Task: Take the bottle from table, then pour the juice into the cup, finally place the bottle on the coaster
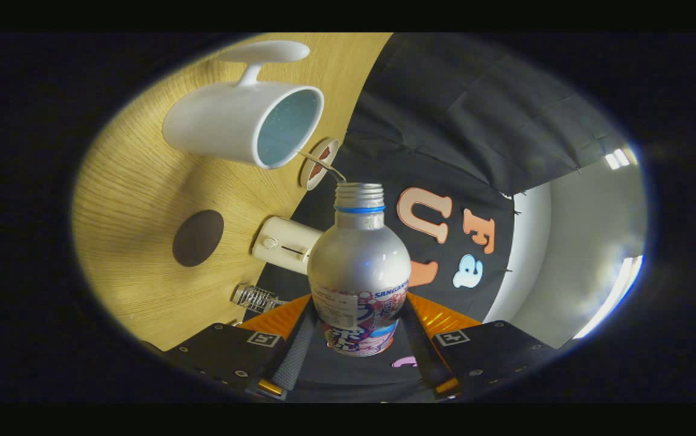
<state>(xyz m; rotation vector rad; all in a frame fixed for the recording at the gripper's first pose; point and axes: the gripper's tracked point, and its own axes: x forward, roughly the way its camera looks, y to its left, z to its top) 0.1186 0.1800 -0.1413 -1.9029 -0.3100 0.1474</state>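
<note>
Gripper (pixel 357 339) closed on the bottle (pixel 358 266), one finger pressed to each side of the labelled lower body. Cap off; threaded neck tipped toward the cup (pixel 242 124), thin stream of juice (pixel 324 165) running from the bottle mouth to the cup's rim. White cup with pale blue inside, handle away from the bottle, standing on the wooden table (pixel 136 200). Dark round coaster (pixel 198 238) on the table, near the cup, well apart from the bottle. Small clear ribbed thing (pixel 255 297) just beside the left finger. Cream box-like device (pixel 284 243) beside the bottle's shoulder. Small round disc (pixel 319 163) behind the stream, beyond the cup's rim.
</note>
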